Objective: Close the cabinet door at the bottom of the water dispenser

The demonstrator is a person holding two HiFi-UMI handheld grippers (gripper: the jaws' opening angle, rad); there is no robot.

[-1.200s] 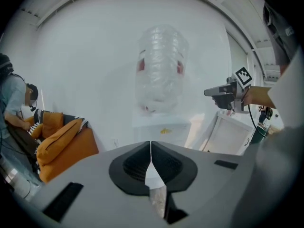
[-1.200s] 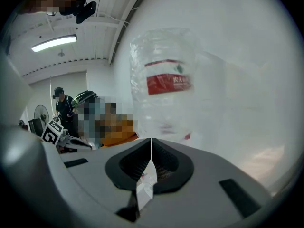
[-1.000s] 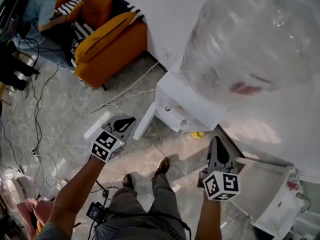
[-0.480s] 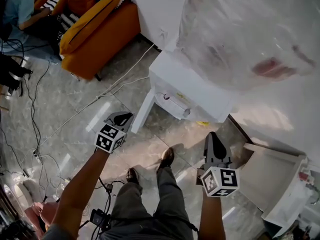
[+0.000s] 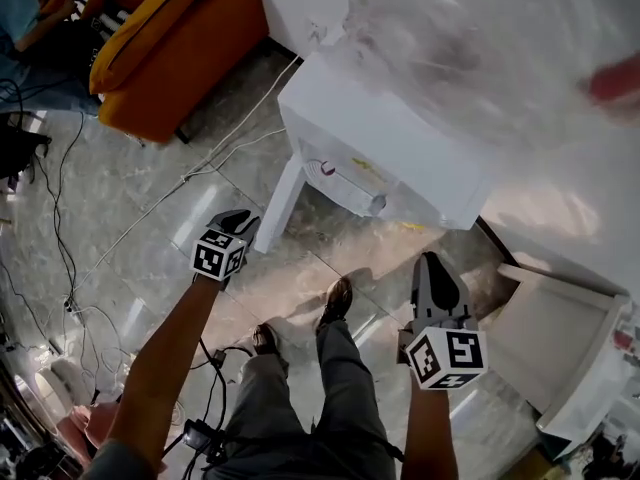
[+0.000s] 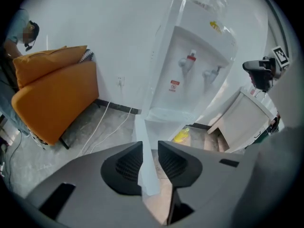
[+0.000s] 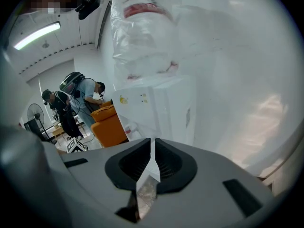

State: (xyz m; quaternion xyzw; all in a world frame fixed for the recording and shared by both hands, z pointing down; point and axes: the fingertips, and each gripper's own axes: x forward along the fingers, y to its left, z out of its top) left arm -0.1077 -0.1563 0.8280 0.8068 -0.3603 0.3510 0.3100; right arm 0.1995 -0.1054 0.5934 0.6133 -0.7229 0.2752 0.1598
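We note the left gripper point(image 5: 238, 220) point(image 6: 149, 144) pointing down at the floor, its jaws part-way open and just having been opening. In the left gripper view the free edge of the white cabinet door point(image 5: 279, 204) point(image 6: 145, 161) shows in the gap between them. We cannot tell whether either pad touches it, and no pad is seen pressing. The door stands swung out from the base of the white water dispenser point(image 5: 400, 148) point(image 6: 194, 65), which lies ahead of the left jaws and up to their right. A clear plastic-wrapped water bottle point(image 5: 480, 38) sits on top of the dispenser. A small yellow object point(image 6: 181, 136) lies on the floor just beyond the jaws, beside the dispenser's foot. An orange fabric sofa point(image 5: 180, 58) point(image 6: 52, 94) is well off to the left of the jaws. White cables point(image 5: 215, 158) run over the floor between sofa and door. The right gripper point(image 5: 431, 261) point(image 7: 152, 139) hangs well apart from the door, its jaws drawn together to a thin slit with nothing between them. A low white side cabinet point(image 5: 555, 348) point(image 6: 247, 118) stands to its right.
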